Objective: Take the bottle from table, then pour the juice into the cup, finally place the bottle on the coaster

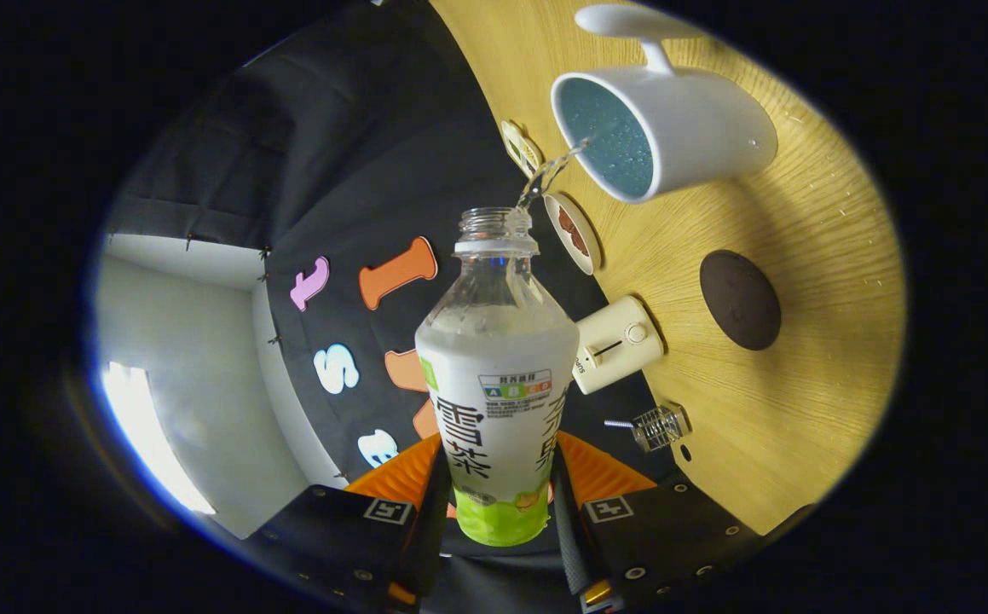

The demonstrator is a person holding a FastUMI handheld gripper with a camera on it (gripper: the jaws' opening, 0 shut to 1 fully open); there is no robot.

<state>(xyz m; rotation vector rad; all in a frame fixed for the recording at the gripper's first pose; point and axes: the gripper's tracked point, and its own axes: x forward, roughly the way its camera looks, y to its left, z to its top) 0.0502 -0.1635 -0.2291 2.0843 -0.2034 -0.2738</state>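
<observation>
The bottle (496,375) is clamped between both fingers of the gripper (498,503), tilted, a thin stream arcing into the cup (660,128) on the worktop (809,358). Any wobble risks spillage beside the rim; the coaster (740,299) awaits.

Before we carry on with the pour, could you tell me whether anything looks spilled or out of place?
Nothing stands out. The claw is shut on the uncapped bottle, and its stream lands inside the cup. The coaster lies bare on the table.

My gripper (498,512) clamps the bottle (498,384) on both sides, tilted, a thin stream running into the white cup (673,136) beyond
</observation>
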